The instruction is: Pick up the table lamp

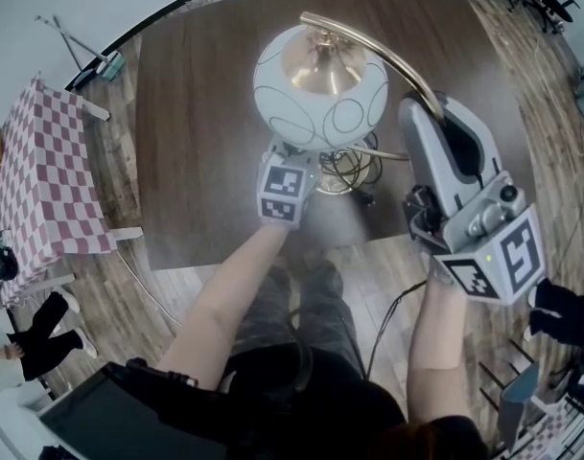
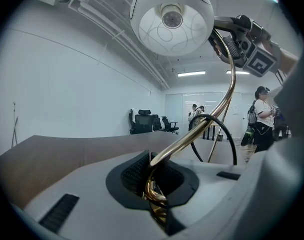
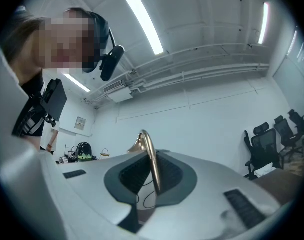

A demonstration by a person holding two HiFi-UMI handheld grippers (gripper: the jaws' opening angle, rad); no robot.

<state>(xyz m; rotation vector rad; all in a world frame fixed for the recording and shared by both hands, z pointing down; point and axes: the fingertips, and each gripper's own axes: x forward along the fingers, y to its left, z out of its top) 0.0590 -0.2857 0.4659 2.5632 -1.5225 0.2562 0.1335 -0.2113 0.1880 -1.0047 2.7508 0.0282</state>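
- Over the dark brown desk (image 1: 196,132), the table lamp (image 1: 320,84) is held between both grippers, its white globe shade with thin looping lines facing up towards the head camera.
- The left gripper (image 1: 293,159) reaches in under the globe. In its own view the jaws are nearly together, pinching the lamp's curled brass stem (image 2: 191,136) low down, with the globe (image 2: 171,19) high above.
- The right gripper (image 1: 428,111) stands at the right of the lamp. Its jaws are likewise almost closed, clamped on the upper arch of the brass arm (image 1: 383,51), which runs thin and upright between the dark pads (image 3: 137,176).
- A black cord (image 1: 354,166) lies coiled by the lamp's foot, beneath the globe; whether the foot touches the desk cannot be told.
- A red-and-white checked cloth (image 1: 42,175) covers a smaller table at the left, well apart from the lamp.
- Black office chairs (image 2: 144,121) and standing people (image 2: 264,119) show far off in the left gripper view.
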